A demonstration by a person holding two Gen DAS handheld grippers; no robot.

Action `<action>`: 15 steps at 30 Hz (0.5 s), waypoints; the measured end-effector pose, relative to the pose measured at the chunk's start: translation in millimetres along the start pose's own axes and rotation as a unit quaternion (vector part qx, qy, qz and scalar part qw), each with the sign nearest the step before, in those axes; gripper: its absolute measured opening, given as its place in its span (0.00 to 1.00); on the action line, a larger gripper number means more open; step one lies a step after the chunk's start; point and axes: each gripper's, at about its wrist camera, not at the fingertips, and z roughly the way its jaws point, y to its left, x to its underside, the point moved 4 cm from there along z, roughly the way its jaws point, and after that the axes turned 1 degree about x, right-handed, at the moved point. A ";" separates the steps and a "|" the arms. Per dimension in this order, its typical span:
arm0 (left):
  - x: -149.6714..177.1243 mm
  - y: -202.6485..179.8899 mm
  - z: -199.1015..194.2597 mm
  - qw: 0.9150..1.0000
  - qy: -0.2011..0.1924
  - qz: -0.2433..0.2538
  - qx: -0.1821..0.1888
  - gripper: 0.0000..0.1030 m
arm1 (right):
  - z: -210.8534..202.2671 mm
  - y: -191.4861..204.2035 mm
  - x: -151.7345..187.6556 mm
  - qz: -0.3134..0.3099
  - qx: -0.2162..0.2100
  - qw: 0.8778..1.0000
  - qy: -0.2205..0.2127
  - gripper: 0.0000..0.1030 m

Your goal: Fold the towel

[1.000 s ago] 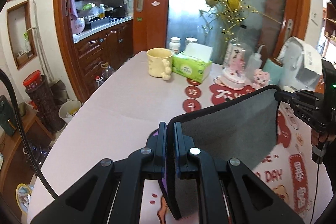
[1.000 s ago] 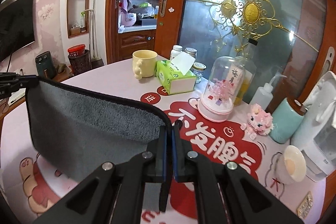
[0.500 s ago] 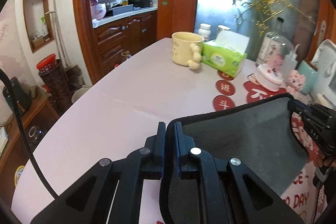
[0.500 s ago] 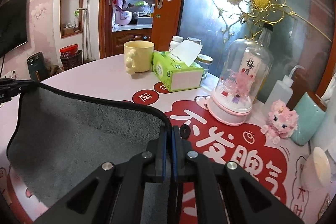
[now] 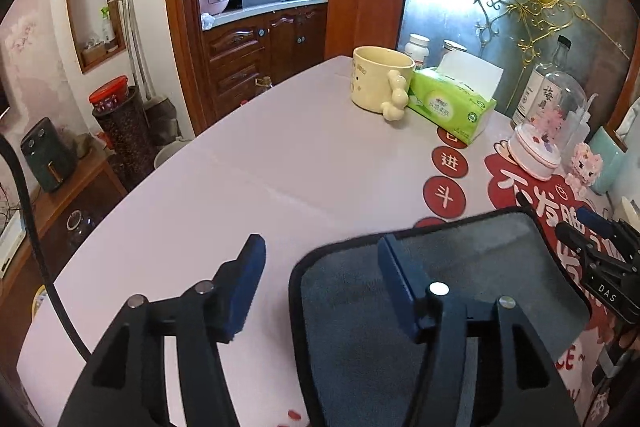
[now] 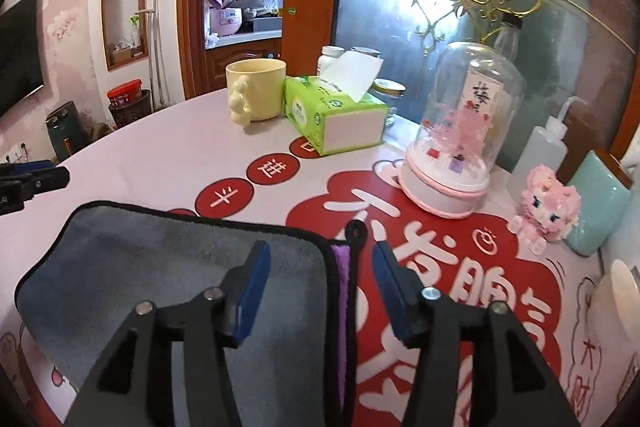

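Observation:
The grey towel (image 5: 472, 267) with a black hem lies flat on the table, folded over, with a purple layer (image 6: 341, 263) showing at its right edge. My left gripper (image 5: 320, 259) is open and empty above the towel's left edge. My right gripper (image 6: 320, 267) is open and empty above the towel's right edge and its hanging loop (image 6: 356, 229). The right gripper also shows in the left wrist view (image 5: 596, 243), and the left gripper shows in the right wrist view (image 6: 32, 179).
On the table (image 5: 280, 155) behind the towel stand a cream mug (image 5: 380, 83), a green tissue box (image 5: 452, 103), a glass-dome ornament (image 6: 460, 135), a pink toy (image 6: 548, 203), a squeeze bottle (image 6: 540, 151) and a teal container (image 6: 596, 203). The table's left edge drops to the floor.
Both grippers lowered the towel's upper edge forward onto the table and opened, letting go of it. The towel now lies flat instead of hanging between them.

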 end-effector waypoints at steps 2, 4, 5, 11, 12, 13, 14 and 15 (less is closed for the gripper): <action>6.0 1.5 -6.6 1.000 0.009 -0.005 0.002 0.62 | -5.9 -2.9 3.8 0.008 -0.001 1.000 0.005 0.57; 10.6 3.3 -13.3 1.000 0.014 -0.006 0.002 0.66 | -14.2 -5.9 10.0 0.015 0.004 1.000 0.011 0.58; 14.1 4.3 -17.1 1.000 0.017 -0.007 0.002 0.66 | -19.6 -7.1 13.7 0.018 0.008 1.000 0.014 0.58; 36.2 12.5 -45.2 0.999 0.031 -0.027 0.013 0.72 | -53.5 -10.4 41.7 0.048 0.014 0.998 0.041 0.63; 42.4 13.8 -51.9 0.999 0.033 -0.027 0.018 0.72 | -57.7 -9.6 46.4 0.050 0.016 0.997 0.048 0.64; 46.2 15.0 -56.2 0.999 0.034 -0.026 0.019 0.72 | -63.6 -8.5 52.7 0.052 0.018 0.997 0.057 0.66; 52.8 16.8 -62.7 0.999 0.037 -0.027 0.021 0.72 | -69.9 -7.0 59.5 0.053 0.020 0.996 0.064 0.67; 60.4 19.0 -70.6 0.998 0.041 -0.028 0.024 0.72 | -78.3 -4.3 68.2 0.056 0.021 0.996 0.072 0.68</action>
